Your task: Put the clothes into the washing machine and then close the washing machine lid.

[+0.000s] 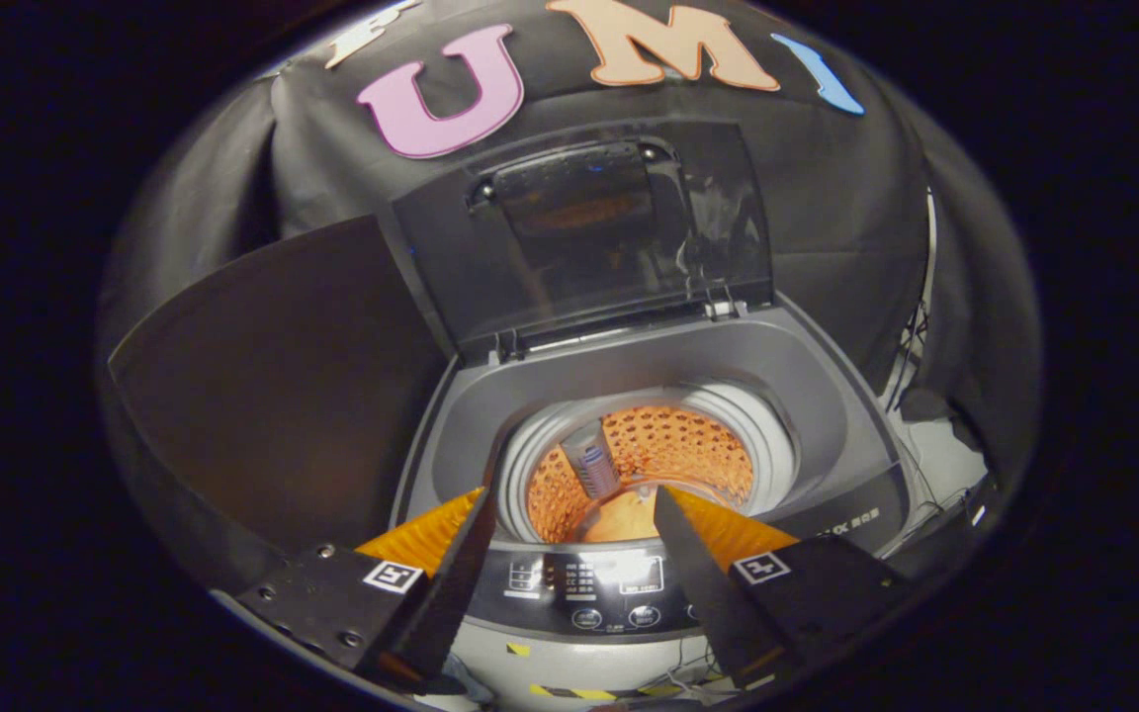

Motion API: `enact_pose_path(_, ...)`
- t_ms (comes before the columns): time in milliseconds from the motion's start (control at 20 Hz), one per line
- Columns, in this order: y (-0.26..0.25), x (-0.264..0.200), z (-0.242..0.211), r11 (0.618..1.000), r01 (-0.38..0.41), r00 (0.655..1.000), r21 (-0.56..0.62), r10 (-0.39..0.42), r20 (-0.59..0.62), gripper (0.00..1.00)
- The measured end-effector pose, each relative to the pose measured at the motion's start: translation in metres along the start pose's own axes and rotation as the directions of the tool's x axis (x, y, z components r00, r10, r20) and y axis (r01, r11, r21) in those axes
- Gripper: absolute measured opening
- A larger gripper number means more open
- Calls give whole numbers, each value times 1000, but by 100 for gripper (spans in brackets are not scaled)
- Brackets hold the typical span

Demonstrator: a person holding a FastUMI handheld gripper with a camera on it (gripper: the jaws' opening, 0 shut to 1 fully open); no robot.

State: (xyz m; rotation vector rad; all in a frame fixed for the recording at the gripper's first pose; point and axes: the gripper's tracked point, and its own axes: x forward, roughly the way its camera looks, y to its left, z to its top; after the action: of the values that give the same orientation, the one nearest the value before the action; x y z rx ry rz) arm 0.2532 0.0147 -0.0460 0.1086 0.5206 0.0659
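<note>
Claw (574, 504) wide open, holding nothing, right above the grey top-load washing machine (629, 366). Something orange lies down in the drum (649, 465), probs the clothes. Next imo: swing down the dark see-thru lid (589, 227), upright at the far side.

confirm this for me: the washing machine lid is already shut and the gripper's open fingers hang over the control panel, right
Not quite. In the gripper view the washing machine lid stands raised, leaving the drum exposed. The rest holds: the gripper is open, its fingers over the control panel.
</note>
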Motion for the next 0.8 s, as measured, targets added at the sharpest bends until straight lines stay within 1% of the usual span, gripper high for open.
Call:
enact_pose_path(300,7,-35,30,1000,17,996,7,-18,91,98)
enact_pose_path(550,33,-65,47,999,9,989,-47,-2,148,98)
enact_pose_path(650,50,-78,53,998,-18,984,-67,30,173,98)
enact_pose_path(800,58,-97,60,995,-8,976,-102,30,215,98)
